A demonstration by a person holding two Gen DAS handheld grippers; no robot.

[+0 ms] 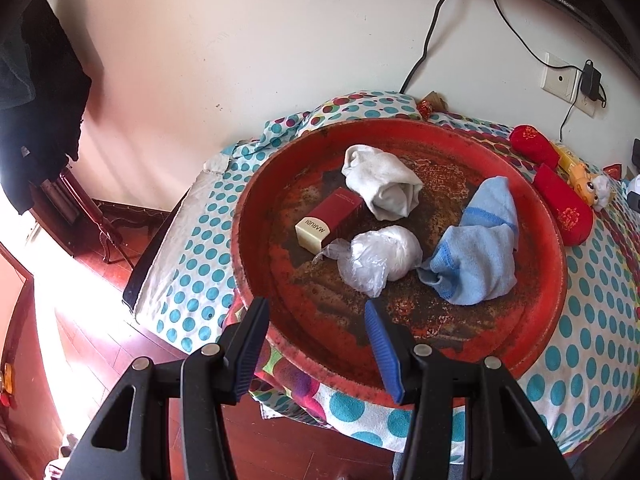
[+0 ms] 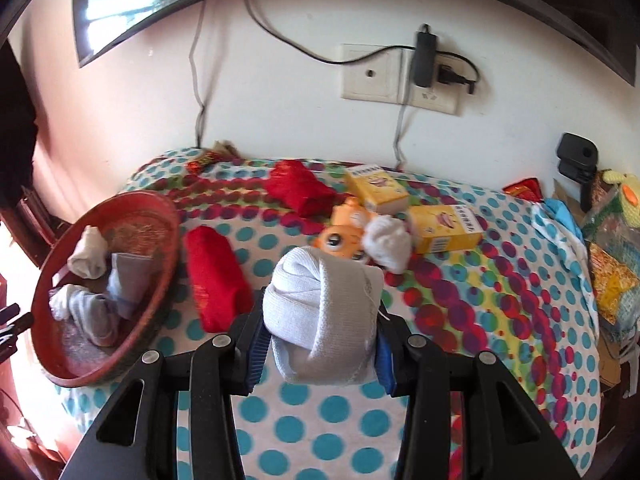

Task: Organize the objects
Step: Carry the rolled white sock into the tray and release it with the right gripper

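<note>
A round red tray [image 1: 532, 344] lies on the polka-dot cloth; it also shows at the left of the right wrist view [image 2: 100, 372]. In it are a white rolled sock [image 1: 380, 180], a red box with a cream end [image 1: 332, 216], a white plastic-wrapped bundle [image 1: 380, 260] and a light blue sock [image 1: 480, 248]. My left gripper [image 1: 316, 312] is open and empty over the tray's near rim. My right gripper [image 2: 320, 344] is shut on a rolled grey-white sock [image 2: 320, 308], held above the cloth right of the tray.
On the cloth lie two red rolled pieces [image 2: 216, 276] [image 2: 300, 188], an orange toy [image 2: 340, 236], a white sock ball [image 2: 388, 244] and two yellow boxes [image 2: 444, 228] [image 2: 376, 188]. A wall with socket and cables [image 2: 400, 80] is behind. Clutter sits at the right edge [image 2: 612, 264].
</note>
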